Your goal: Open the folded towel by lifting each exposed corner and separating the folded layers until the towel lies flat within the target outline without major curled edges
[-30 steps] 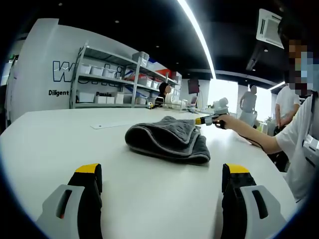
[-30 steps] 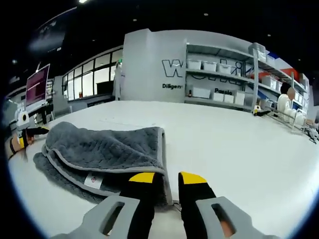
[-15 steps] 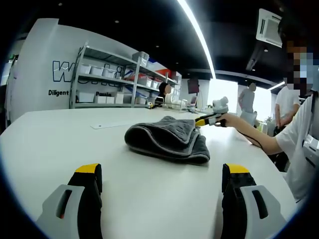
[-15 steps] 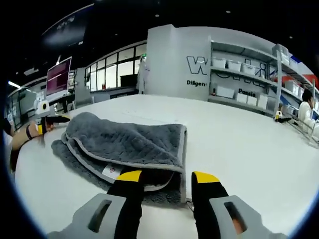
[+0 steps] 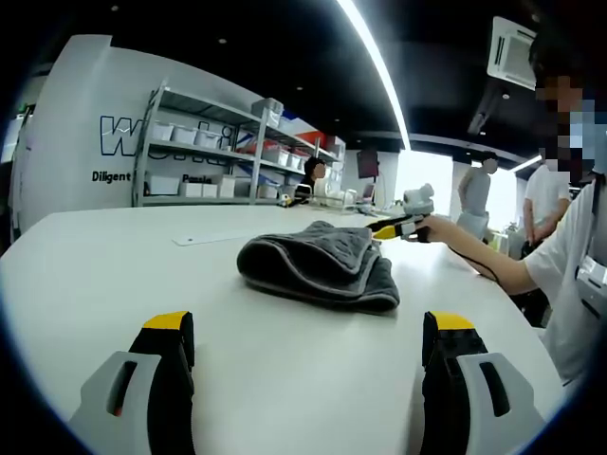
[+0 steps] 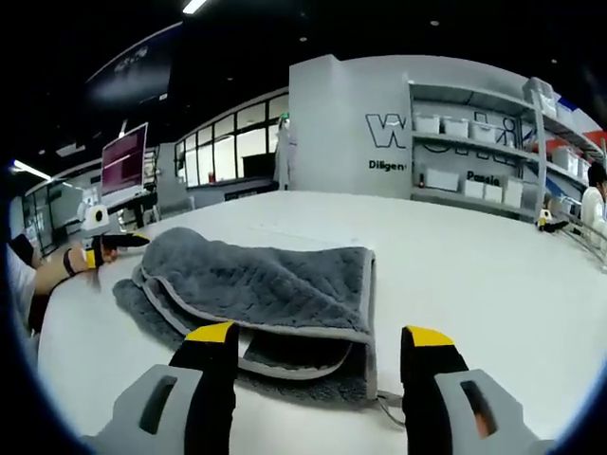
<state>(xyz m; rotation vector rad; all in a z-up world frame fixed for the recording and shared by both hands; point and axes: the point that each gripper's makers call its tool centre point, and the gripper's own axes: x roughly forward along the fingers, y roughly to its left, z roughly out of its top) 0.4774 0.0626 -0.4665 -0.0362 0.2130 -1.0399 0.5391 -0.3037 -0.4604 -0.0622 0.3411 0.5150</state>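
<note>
- One grey towel point(image 6: 266, 284) lies folded on the white table point(image 5: 114, 275), and I count at least three stacked layers at its near edge in the right gripper view, so nothing is spread yet.
- I see no target outline around the towel in either view, so I cannot judge where it sits against it.
- My right gripper point(image 6: 318, 343) hovers low at the towel's open edge with its two yellow-tipped jaws spread wide and nothing between them; I judge it is there because the loose corner of the top layer lies just ahead, ready to be pinched.
- My left gripper point(image 5: 308, 332) waits well back from the towel on the opposite side, jaws wide apart and empty over bare table, probably held off until a second corner is exposed.
- In the left gripper view the right gripper point(image 5: 394, 227) shows at the towel's far edge, touching or nearly touching the cloth; I cannot tell which.
- In the right gripper view the left gripper point(image 6: 114, 244) appears small beyond the towel's rounded fold.
- One shelving rack point(image 5: 218, 152) of white bins stands against the far wall, clear of the work.
- Next I would close the right jaws on the top corner only and lift it.
</note>
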